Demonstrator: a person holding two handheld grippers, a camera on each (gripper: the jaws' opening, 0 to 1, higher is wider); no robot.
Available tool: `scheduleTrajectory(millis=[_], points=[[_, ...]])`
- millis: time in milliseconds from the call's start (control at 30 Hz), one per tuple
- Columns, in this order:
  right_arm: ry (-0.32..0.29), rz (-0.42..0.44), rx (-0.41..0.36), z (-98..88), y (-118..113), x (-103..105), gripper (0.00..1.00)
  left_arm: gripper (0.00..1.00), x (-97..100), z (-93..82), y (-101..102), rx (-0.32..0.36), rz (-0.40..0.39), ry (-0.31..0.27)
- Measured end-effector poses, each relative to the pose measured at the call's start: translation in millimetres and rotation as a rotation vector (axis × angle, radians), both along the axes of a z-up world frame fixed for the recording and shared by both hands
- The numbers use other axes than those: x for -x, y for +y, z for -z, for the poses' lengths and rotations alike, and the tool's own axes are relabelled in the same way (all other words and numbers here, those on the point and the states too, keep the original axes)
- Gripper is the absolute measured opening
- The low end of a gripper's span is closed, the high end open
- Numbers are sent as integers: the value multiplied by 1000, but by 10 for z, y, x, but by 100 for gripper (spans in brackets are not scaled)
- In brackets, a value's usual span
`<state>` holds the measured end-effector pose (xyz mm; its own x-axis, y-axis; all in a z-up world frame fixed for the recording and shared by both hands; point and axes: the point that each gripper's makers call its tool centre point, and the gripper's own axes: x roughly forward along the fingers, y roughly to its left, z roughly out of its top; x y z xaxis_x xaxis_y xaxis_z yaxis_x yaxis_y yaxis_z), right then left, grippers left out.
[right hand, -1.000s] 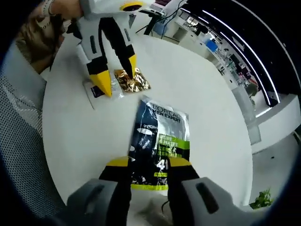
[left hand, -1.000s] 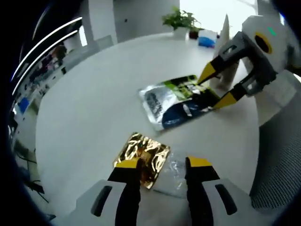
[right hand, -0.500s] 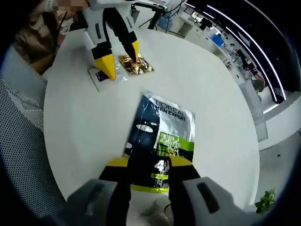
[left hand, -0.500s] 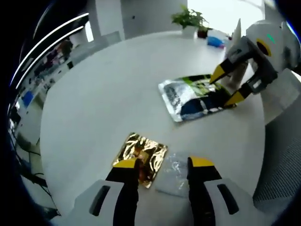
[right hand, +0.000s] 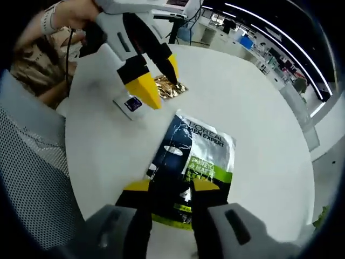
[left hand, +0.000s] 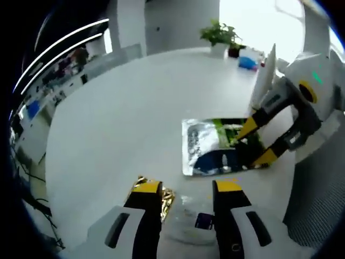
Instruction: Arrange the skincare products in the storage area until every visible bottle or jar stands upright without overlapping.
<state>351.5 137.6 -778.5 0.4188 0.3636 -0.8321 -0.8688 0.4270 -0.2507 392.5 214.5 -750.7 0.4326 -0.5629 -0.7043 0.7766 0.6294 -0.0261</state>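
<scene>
A silver, green and blue pouch (left hand: pixel 213 148) lies flat on the white round table (left hand: pixel 118 108). My right gripper (left hand: pixel 255 145) comes in from the right, its yellow-tipped jaws apart across the pouch's far end. In the right gripper view the pouch (right hand: pixel 197 151) runs away from my right gripper (right hand: pixel 170 186), which stands open over its near end. My left gripper (left hand: pixel 186 187) is open. A gold foil sachet (left hand: pixel 166 198) peeks out beside its left jaw, and a clear sachet (left hand: pixel 200 220) with a dark label lies between the jaws. From the right gripper view my left gripper (right hand: pixel 158 80) hovers over the gold sachet (right hand: pixel 173 87) and the clear sachet (right hand: pixel 129 105).
A potted plant (left hand: pixel 218 33), a blue item (left hand: pixel 249 60) and an upright white card (left hand: pixel 265 75) stand at the table's far side. A mesh chair back (right hand: pixel 27 167) borders the table. A person's hand (right hand: pixel 64 13) holds my left gripper. Desks and ceiling lights lie beyond.
My left gripper has come forward and down over the two sachets, so the gold one is now half hidden by its left jaw. My right gripper stays at the pouch's end.
</scene>
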Motion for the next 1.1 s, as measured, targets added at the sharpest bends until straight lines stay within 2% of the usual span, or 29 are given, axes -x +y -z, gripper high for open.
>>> scheduleTrajectory(millis=[67, 133, 233, 300, 433, 567, 700, 800, 867, 1100], points=[[6, 20, -10, 3, 1, 5, 31, 30, -3, 22, -71, 4, 11, 0], [36, 45, -43, 15, 31, 46, 33, 29, 5, 39, -172, 25, 21, 7], [36, 49, -51, 15, 47, 63, 33, 29, 49, 111, -288, 18, 45, 29], [39, 58, -56, 14, 52, 68, 34, 29, 59, 220, -280, -14, 30, 60], [55, 67, -75, 21, 72, 96, 35, 30, 63, 257, -321, -11, 45, 54], [64, 58, -87, 24, 116, 129, 34, 30, 64, 300, -334, -47, 69, 49], [63, 24, -76, 1, 54, 162, 44, 30, 52, 300, -344, -51, 87, 59], [113, 62, -121, 19, -44, 222, 41, 30, 44, 304, -355, -68, 121, 54], [124, 75, -126, 40, -96, 259, 42, 30, 33, 306, -365, -71, 141, 54], [121, 83, -123, 41, -84, 337, 37, 30, -2, 304, -459, -92, 225, 38]])
